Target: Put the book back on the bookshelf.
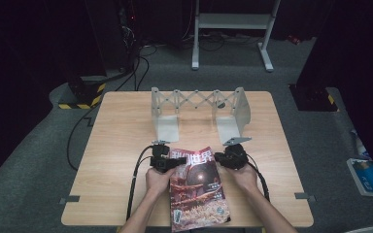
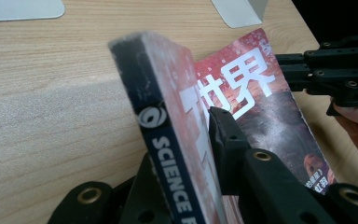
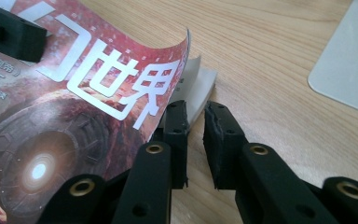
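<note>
A red-covered magazine [image 1: 196, 189] with large white characters lies at the table's front middle. My left gripper [image 1: 173, 164] is shut on its top left corner by the spine. In the left gripper view the dark spine [image 2: 168, 144] reading "SCIENCE" stands raised between the jaws of the left gripper [image 2: 191, 140]. My right gripper [image 1: 217, 157] sits at the magazine's top right corner. In the right gripper view, the right gripper [image 3: 195, 112] has its jaws a narrow gap apart with bare wood between them, beside the curled cover [image 3: 121, 88] and the white pages [image 3: 198, 86].
A white expanding rack [image 1: 199, 103] with two flat foot plates stands at the back middle of the wooden table [image 1: 116, 145]. One plate [image 3: 349, 70] lies just right of my right gripper. Cables trail on the grey floor; a blue-and-white object [image 1: 369, 174] lies at the right.
</note>
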A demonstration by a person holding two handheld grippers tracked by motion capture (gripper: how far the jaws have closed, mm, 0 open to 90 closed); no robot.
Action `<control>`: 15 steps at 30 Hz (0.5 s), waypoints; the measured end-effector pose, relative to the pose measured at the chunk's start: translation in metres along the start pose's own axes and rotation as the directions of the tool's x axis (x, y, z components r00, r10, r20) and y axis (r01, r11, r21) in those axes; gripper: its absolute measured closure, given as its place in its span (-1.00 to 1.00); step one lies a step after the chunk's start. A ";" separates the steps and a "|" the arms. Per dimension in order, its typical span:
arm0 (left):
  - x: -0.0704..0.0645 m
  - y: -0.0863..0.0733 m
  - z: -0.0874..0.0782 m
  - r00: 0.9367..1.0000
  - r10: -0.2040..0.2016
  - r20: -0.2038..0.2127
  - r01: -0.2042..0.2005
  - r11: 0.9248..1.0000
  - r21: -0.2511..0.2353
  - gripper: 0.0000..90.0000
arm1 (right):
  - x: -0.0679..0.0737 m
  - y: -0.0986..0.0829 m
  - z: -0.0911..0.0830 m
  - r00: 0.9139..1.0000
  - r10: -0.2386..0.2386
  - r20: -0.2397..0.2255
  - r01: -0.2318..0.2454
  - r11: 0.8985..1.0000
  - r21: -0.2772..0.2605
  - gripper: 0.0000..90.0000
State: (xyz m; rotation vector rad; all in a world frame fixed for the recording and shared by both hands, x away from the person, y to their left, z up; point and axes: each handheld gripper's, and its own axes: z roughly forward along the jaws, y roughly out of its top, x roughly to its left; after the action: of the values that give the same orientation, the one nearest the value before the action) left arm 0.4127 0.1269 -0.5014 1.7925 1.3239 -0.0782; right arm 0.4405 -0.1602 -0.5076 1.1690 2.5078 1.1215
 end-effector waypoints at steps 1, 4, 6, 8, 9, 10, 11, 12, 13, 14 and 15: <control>0.000 0.000 -0.001 1.000 0.002 0.002 -0.002 1.000 -0.003 0.78 | -0.001 -0.001 -0.001 1.000 0.003 0.000 -0.003 1.000 -0.005 0.71; -0.002 0.000 -0.003 1.000 0.001 0.015 -0.001 1.000 -0.009 0.79 | -0.006 -0.006 -0.005 1.000 0.023 0.009 -0.023 1.000 -0.020 0.57; -0.003 0.001 -0.004 1.000 0.003 0.021 -0.003 1.000 -0.012 0.80 | -0.009 -0.009 -0.009 0.999 0.041 0.019 -0.041 0.999 -0.020 0.48; -0.006 0.002 -0.006 1.000 0.014 0.023 -0.013 1.000 -0.011 0.81 | -0.011 -0.011 -0.014 0.998 0.037 0.043 -0.036 0.999 -0.028 0.39; -0.008 0.003 -0.007 0.999 0.026 0.021 -0.026 1.000 -0.009 0.81 | -0.012 -0.012 -0.016 0.998 0.032 0.051 -0.030 0.999 -0.038 0.36; -0.010 0.004 -0.007 0.999 0.031 0.027 -0.030 0.999 -0.011 0.82 | -0.013 -0.014 -0.020 0.997 0.043 0.063 -0.040 0.998 -0.046 0.32; -0.012 0.005 -0.008 0.999 0.039 0.028 -0.039 0.999 -0.011 0.82 | -0.015 -0.017 -0.022 0.996 0.047 0.072 -0.043 0.998 -0.052 0.29; -0.014 0.006 -0.009 0.998 0.045 0.034 -0.045 0.999 -0.013 0.82 | -0.017 -0.020 -0.025 0.996 0.047 0.082 -0.042 0.997 -0.057 0.25; -0.015 0.007 -0.010 0.998 0.053 0.036 -0.052 0.999 -0.015 0.83 | -0.019 -0.023 -0.028 0.994 0.049 0.094 -0.043 0.997 -0.064 0.23; -0.017 0.008 -0.011 0.998 0.056 0.041 -0.055 0.998 -0.018 0.84 | -0.021 -0.026 -0.030 0.993 0.054 0.102 -0.048 0.997 -0.068 0.22; -0.019 0.009 -0.013 0.997 0.053 0.050 -0.052 0.998 -0.023 0.84 | -0.023 -0.030 -0.032 0.992 0.058 0.114 -0.050 0.996 -0.070 0.21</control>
State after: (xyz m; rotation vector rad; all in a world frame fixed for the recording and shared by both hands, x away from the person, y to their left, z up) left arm 0.4063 0.1210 -0.4786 1.7942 1.2363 -0.0795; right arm 0.4243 -0.2073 -0.5093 1.2530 2.3473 1.1070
